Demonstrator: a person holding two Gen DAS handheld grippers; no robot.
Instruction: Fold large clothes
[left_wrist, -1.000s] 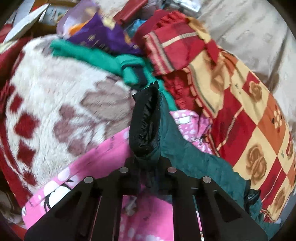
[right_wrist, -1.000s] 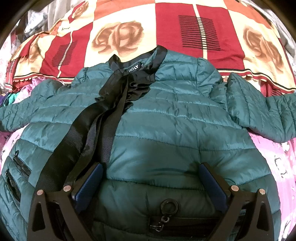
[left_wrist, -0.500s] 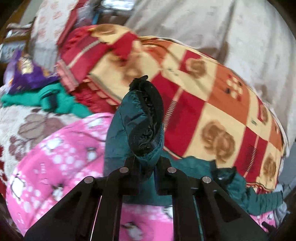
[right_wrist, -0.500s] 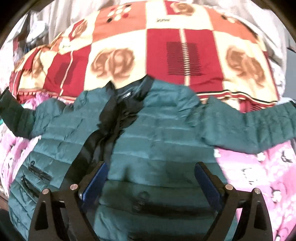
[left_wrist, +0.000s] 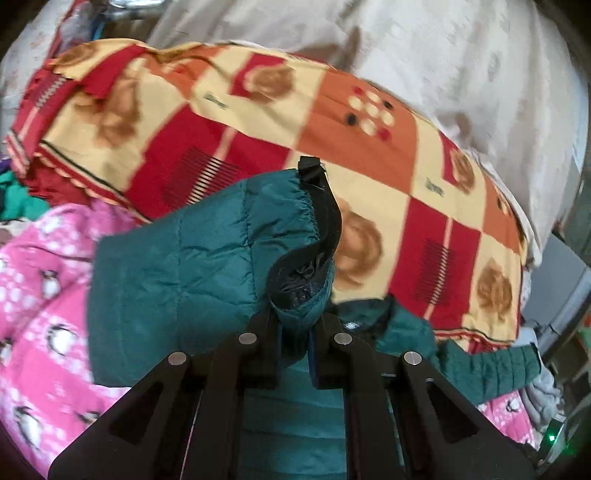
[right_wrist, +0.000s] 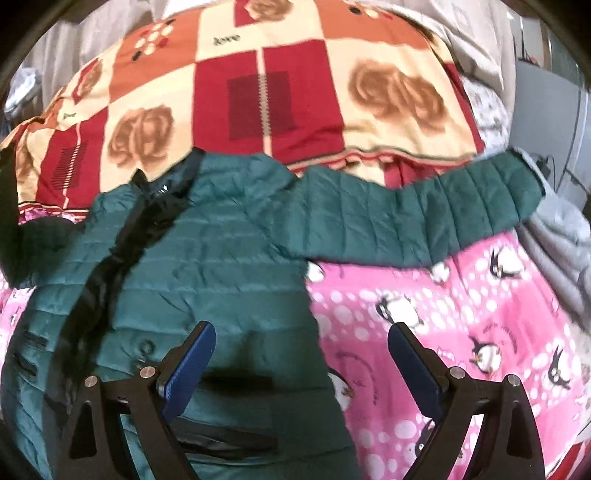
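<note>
My left jaws (left_wrist: 295, 354) clench the jacket's (right_wrist: 221, 266) sleeve cuff (left_wrist: 306, 258), right jaws (right_wrist: 301, 363) released above it; folding barely begun, far sleeve (right_wrist: 424, 221) outstretched.

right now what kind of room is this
Most likely a bedroom: a teal quilted jacket lies spread on a pink penguin-print blanket, with a red and cream rose-patterned blanket beyond it.

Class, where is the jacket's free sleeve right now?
In the right wrist view the free sleeve stretches right from the green jacket, across the pink blanket, below the checked blanket.
</note>
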